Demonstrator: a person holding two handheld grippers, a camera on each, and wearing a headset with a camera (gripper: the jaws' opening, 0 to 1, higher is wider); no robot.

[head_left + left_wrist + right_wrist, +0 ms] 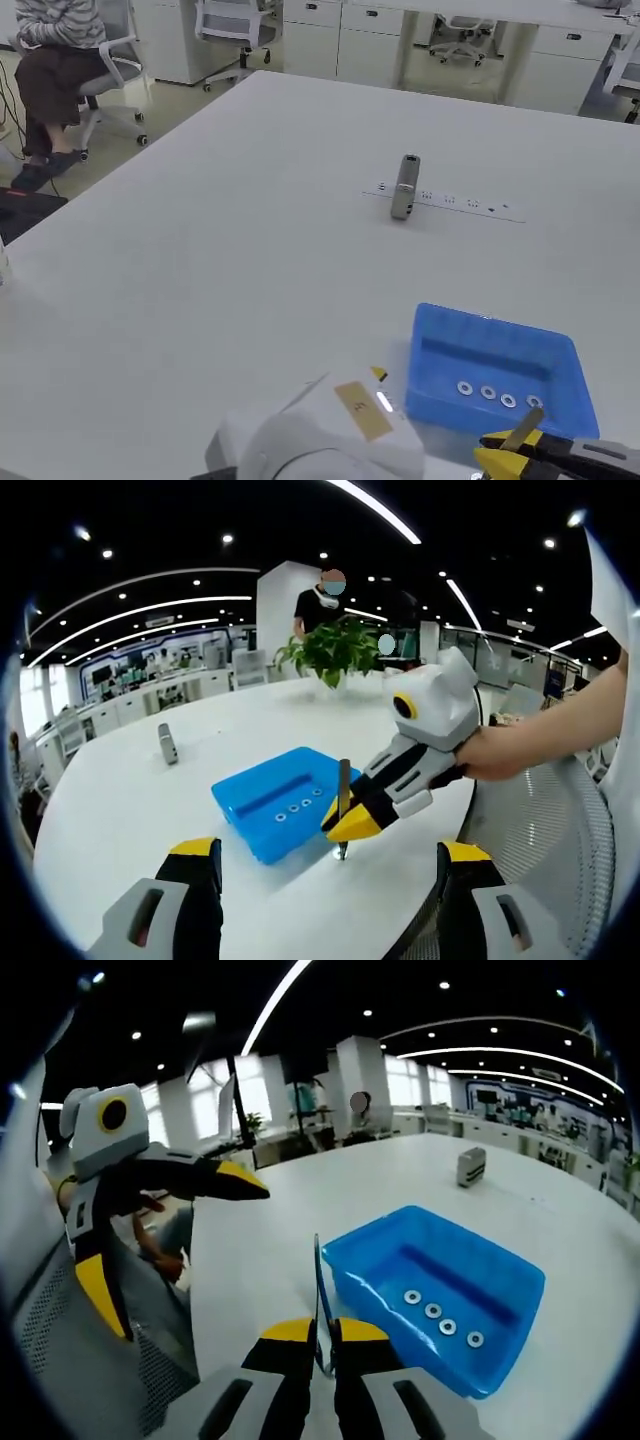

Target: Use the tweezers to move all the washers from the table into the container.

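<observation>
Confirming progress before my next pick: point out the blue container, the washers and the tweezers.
blue container (510,372): head view, bare floor near its back wall.
washers (433,1310): right gripper view, second washer in the row of four.
tweezers (320,1295): right gripper view, thin shaft above the jaws.

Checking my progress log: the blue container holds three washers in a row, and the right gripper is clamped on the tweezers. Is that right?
Not quite. The right gripper view shows four washers, not three, in a row in the blue container; the right gripper is indeed clamped on the tweezers.
</observation>
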